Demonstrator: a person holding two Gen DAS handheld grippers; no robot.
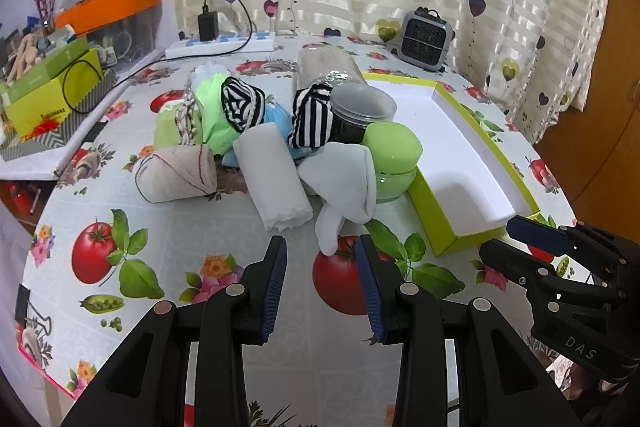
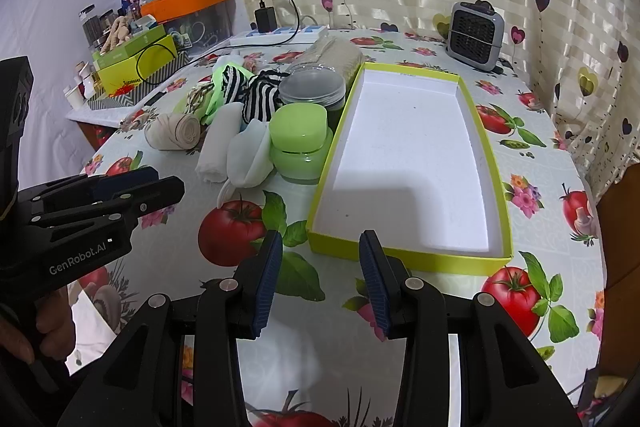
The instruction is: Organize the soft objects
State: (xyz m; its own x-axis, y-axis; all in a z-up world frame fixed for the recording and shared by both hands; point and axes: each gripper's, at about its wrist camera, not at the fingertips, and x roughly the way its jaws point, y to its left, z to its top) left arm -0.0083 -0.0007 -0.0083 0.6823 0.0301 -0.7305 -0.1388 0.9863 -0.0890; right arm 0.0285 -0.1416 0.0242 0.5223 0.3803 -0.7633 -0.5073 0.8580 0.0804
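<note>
Two grippers over worktop | left gripper jaws released, nothing between | right gripper jaws released, nothing between | rolled cloths piled left of box, touching green jar | box bare inside

Tablecloth: white w/ red tomato + green leaf print. Box ahead of right gripper: lime-yellow walls, white inside. Jar: pale green. 2 striped cloths, blk/wht. Rolled towel: white.
</note>
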